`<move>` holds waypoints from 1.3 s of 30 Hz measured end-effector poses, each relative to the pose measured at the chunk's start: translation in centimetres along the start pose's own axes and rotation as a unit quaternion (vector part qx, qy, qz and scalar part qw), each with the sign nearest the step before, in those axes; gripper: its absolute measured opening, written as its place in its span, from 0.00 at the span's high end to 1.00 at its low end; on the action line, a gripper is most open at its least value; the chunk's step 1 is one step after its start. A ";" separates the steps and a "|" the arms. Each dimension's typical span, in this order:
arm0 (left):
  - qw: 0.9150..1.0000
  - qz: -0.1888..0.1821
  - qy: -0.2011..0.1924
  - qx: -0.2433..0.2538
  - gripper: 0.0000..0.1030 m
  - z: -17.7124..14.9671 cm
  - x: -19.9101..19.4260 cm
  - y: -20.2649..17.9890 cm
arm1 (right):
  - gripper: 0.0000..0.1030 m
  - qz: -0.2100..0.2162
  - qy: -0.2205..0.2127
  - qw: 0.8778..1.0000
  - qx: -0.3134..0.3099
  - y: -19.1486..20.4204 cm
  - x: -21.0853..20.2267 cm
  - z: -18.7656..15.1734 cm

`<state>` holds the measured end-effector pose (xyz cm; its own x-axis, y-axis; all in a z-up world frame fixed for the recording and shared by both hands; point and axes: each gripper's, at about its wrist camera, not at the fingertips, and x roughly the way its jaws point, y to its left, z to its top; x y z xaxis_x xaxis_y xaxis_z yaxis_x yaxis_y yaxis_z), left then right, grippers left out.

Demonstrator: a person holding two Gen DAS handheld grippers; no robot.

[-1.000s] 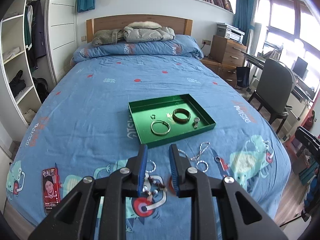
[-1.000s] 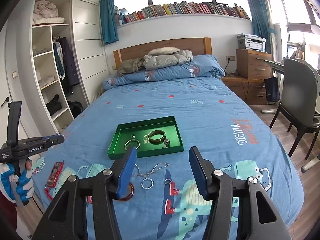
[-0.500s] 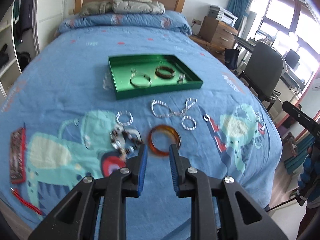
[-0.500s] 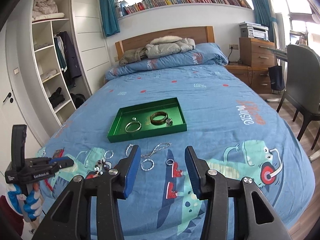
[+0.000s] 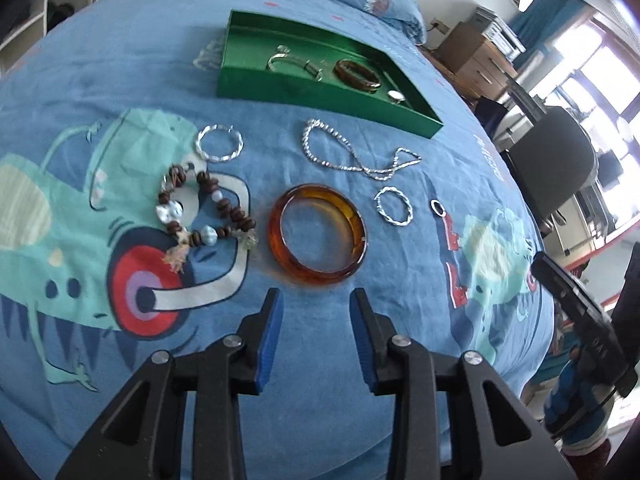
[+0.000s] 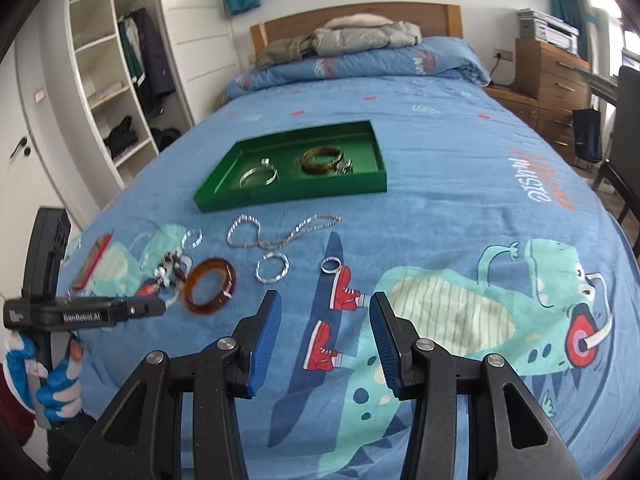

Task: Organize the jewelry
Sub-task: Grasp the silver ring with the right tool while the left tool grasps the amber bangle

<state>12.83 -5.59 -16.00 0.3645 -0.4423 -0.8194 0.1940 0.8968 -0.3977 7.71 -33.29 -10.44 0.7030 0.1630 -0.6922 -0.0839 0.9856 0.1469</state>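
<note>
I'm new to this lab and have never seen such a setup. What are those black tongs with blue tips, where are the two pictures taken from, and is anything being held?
There is no robot here: a person holds a handheld two-finger gripper in each hand, and each gripper carries a wide-angle camera looking along its fingers. One picture looks past the left gripper, the other past the right gripper. Both hang over a bed and hold nothing; the left one's jaws are opening, just short of an amber bangle. Near it lie a beaded bracelet, a silver chain, two twisted silver rings and a small ring. A green tray already contains a few pieces. The left hand wears a blue glove.
</note>
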 end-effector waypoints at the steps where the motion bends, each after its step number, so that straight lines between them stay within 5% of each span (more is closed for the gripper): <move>1: 1.000 0.005 0.001 -0.009 0.68 0.0 0.4 0.1 | 0.56 0.004 0.007 1.000 -0.010 -0.1 0.7 -0.1; 13: 0.994 0.058 0.009 -0.096 0.68 1.2 3.9 0.6 | 0.56 0.039 0.059 0.994 -0.086 -1.3 8.4 -0.5; 29: 0.976 -0.015 0.032 -0.214 0.68 2.4 4.5 2.3 | 0.56 0.056 0.061 0.988 -0.128 -1.1 12.7 2.0; 34: 0.962 -0.002 0.047 -0.267 0.68 3.3 5.4 2.9 | 0.56 0.063 0.061 0.988 -0.130 -1.1 13.1 2.4; 39: 0.935 0.044 0.072 -0.344 0.68 4.5 6.7 3.0 | 0.56 0.065 0.065 0.985 -0.145 -0.7 13.8 2.8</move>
<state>19.95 -5.90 -20.81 0.2146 -0.4036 -0.8894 -0.4807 0.7490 -0.4559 19.42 -31.85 -18.10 0.5779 0.2752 -0.7683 -0.3797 0.9240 0.0453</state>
